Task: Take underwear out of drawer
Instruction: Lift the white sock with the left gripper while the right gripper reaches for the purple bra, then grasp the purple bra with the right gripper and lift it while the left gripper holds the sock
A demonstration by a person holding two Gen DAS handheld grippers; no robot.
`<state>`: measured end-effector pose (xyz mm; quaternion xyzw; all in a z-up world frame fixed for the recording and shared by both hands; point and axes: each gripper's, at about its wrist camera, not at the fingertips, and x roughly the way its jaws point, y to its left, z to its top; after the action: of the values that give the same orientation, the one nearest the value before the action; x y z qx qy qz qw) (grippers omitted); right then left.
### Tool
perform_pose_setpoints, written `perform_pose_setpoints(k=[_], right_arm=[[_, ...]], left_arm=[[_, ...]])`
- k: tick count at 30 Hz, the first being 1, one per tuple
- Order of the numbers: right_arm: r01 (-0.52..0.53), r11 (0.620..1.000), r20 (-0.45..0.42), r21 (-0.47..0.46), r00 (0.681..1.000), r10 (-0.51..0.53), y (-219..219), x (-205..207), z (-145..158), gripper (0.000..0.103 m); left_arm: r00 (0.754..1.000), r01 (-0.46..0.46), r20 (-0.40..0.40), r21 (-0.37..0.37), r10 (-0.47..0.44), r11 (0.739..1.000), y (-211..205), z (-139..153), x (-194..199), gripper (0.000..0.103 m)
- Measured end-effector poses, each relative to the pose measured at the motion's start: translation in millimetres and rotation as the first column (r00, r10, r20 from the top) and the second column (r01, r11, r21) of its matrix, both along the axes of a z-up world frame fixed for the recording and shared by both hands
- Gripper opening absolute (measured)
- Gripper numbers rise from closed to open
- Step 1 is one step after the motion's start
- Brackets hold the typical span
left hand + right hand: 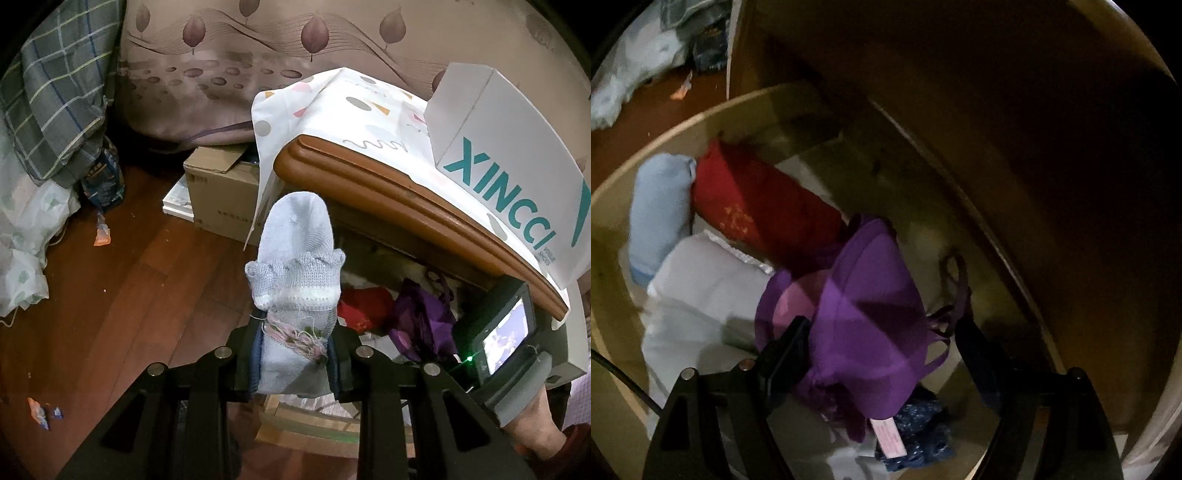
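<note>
Above the wooden floor [122, 280], the left gripper [293, 363] has its jaws narrowed tight on one pale blue sock [295, 266], which stands upright out of them with its toe pointing up. Beside it the open drawer [613, 192] sits under a brown wooden top [399, 206] covered by a patterned cloth [332, 103], with one white shoe box [517, 173] on that surface. One cardboard box [218, 192] stands on the floor behind.

Inside the drawer, the right gripper [879, 343] has its jaws wide, one on each side of a purple bra [871, 332]; whether either jaw touches it I cannot tell. Also in the drawer lie one red garment [761, 206], one light blue rolled piece [659, 214], one white garment [701, 295] and one dark blue speckled piece [919, 432].
</note>
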<state>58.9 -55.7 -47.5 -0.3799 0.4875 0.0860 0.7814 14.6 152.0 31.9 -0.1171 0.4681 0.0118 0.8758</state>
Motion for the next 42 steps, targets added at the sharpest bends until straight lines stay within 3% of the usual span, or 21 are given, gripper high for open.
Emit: perform_pose_setpoints(k=[4,8,19,20,22,25,30,35,42], right_arm=[[0.001,0.999,-0.028,-0.048,1.000,-0.003,6,-1,-11,0.082],[0.083,0.997,-0.130,0.006,0.988,-0.081,-6,8,-18,0.082],[0.083,0.997,-0.138,0.006,0.987,-0.082,-6,11,-19,0.079],[0.092,0.996,-0.158,0.017,0.983,-0.088,-6,10,-23,0.078],[0.089,0.995,-0.180,0.042,0.980,-0.080,-8,8,-25,0.060],[0.083,0.996,-0.177,0.045,0.981,-0.074,-7,7,-24,0.051],[0.075,0.996,-0.140,0.051,0.988,-0.067,-5,1,-14,0.042],[0.105,0.989,-0.127,0.103,0.988,-0.092,-10,-9,2,0.041],[0.199,0.941,-0.110,0.275,0.978,-0.174,-36,-18,46,0.040]], left_arm=[[1.000,-0.003,-0.001,-0.007,0.003,1.000,1,0,0,0.025],[1.000,-0.010,0.002,-0.013,0.010,1.000,3,1,-2,0.025],[1.000,-0.013,-0.010,-0.017,0.013,1.000,6,0,-1,0.025],[1.000,-0.015,-0.009,-0.013,0.015,1.000,6,0,-1,0.025],[1.000,-0.018,-0.010,-0.010,0.018,1.000,5,0,0,0.025],[1.000,-0.016,-0.006,0.000,0.016,1.000,4,-1,0,0.025],[1.000,-0.013,-0.006,-0.007,0.013,1.000,5,-1,0,0.025],[1.000,-0.017,-0.019,-0.007,0.017,1.000,3,-3,3,0.025],[1.000,-0.010,-0.016,-0.002,0.010,1.000,-2,-4,4,0.025]])
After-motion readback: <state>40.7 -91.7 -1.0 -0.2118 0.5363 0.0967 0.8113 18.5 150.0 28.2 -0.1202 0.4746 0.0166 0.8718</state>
